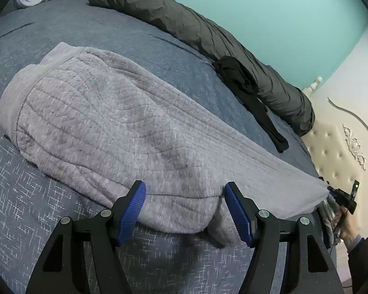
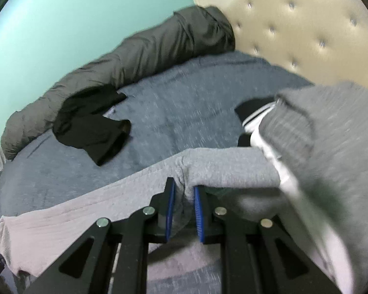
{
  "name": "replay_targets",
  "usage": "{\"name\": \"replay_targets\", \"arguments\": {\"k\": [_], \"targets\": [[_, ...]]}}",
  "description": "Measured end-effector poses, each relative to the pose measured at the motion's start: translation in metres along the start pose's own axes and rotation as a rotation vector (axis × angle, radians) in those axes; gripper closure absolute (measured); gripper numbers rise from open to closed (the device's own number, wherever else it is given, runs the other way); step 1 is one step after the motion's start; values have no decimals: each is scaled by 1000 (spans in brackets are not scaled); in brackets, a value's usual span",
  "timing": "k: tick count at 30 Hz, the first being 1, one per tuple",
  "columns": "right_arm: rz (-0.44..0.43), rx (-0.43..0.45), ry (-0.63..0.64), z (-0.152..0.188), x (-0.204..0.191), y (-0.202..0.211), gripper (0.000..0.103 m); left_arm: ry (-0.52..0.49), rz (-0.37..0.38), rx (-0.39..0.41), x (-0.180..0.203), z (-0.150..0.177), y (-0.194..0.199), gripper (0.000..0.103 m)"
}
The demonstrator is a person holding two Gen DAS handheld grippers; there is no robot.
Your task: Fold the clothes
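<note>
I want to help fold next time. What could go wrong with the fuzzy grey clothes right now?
1. The right gripper pinches only a small bunched bit of the grey garment, so it may slip out when lifted.
2. The left gripper is open and holds nothing, so that side could sag and make a crooked fold.
3. The grey pile beside the right gripper hangs close and might get dragged along.
</note>
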State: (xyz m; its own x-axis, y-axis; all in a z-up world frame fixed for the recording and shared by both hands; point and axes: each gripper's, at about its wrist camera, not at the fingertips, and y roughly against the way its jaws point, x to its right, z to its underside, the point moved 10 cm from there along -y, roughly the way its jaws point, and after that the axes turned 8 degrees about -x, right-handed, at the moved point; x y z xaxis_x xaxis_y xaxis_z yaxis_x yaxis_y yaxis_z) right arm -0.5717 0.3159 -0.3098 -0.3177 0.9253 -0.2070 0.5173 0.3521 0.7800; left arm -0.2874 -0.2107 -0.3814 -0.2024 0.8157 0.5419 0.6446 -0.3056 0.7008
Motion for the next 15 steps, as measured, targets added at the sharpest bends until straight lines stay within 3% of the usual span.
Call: {"name": "replay_targets", "arguments": {"k": [3, 8, 11, 15], "targets": [[22, -43, -1, 16, 11, -3, 88, 6, 7, -4, 0, 2, 0, 32], [45, -152, -92, 53, 45, -48, 88, 2, 7, 2, -1, 3, 5, 32], [19, -177, -130, 64, 53, -65, 85, 10, 10, 3, -5, 4, 6, 32], [32, -176, -214, 71, 69, -64, 51, 7, 7, -2, -4, 5, 2, 32]]}}
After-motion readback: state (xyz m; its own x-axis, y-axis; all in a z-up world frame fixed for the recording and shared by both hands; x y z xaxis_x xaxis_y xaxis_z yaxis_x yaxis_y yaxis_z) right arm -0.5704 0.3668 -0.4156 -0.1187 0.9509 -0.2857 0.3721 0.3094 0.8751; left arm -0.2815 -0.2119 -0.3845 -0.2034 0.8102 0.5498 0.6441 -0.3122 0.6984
